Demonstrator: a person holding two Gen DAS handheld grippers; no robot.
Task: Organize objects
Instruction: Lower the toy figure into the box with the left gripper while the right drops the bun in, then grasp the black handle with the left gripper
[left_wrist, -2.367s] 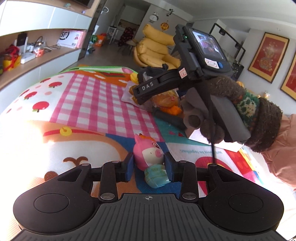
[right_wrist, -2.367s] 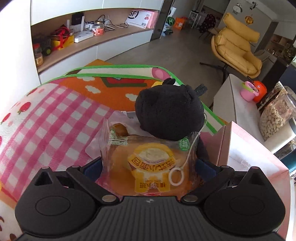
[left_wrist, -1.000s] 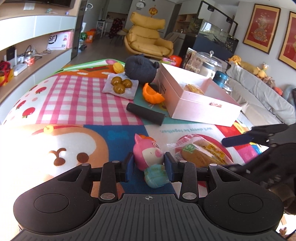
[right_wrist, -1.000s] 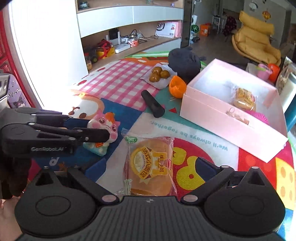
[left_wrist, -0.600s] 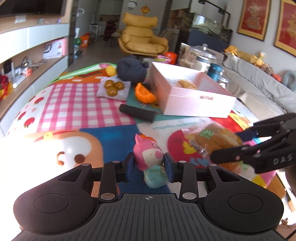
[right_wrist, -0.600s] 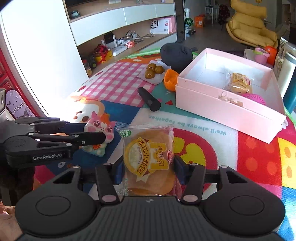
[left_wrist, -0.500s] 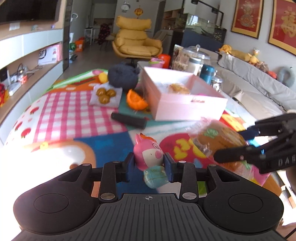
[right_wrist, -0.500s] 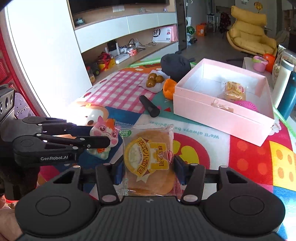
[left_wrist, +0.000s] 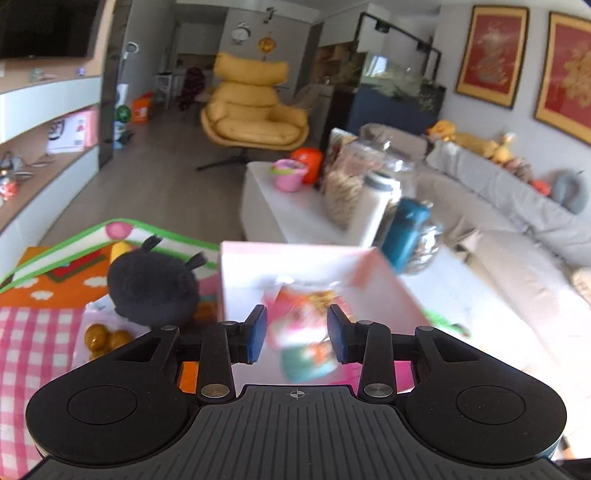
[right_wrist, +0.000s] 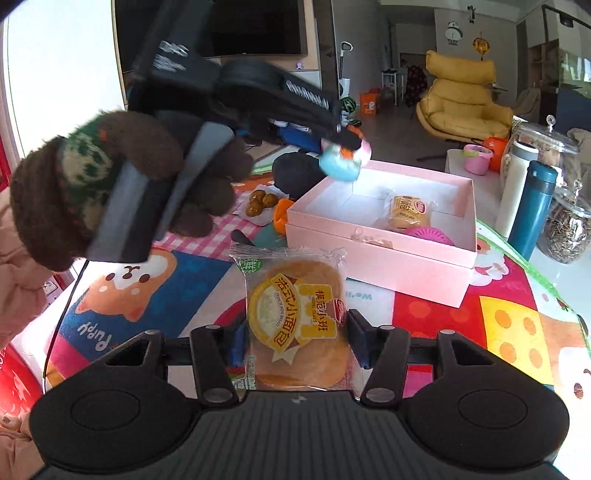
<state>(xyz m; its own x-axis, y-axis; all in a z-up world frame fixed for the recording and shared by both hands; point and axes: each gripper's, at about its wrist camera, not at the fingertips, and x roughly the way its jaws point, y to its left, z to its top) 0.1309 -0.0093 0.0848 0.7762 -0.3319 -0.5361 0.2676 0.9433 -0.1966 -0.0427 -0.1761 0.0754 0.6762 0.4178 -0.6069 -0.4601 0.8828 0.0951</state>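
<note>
your left tongs (left_wrist: 295, 334) are closed narrow on the pink pig toy (left_wrist: 303, 332), which hangs over the near corner of the open pink box (right_wrist: 406, 258). your right tongs (right_wrist: 291, 341) grip the wrapped bread packet (right_wrist: 295, 321) above the play mat (right_wrist: 498, 317), in front of that box.

Counted items: two grippers, the left gripper (right_wrist: 345, 142) and the right gripper (right_wrist: 295, 339); one pink box (right_wrist: 373, 258); two wrapped breads, one held (right_wrist: 297, 325) and one inside the box (right_wrist: 406, 214); one pig toy (right_wrist: 343, 162); one black plush (left_wrist: 151, 288); one orange piece (right_wrist: 280, 214); one black cylinder (right_wrist: 242, 238); three brown balls (right_wrist: 260, 203) on a wrapper; one play mat (right_wrist: 513, 321).
</note>
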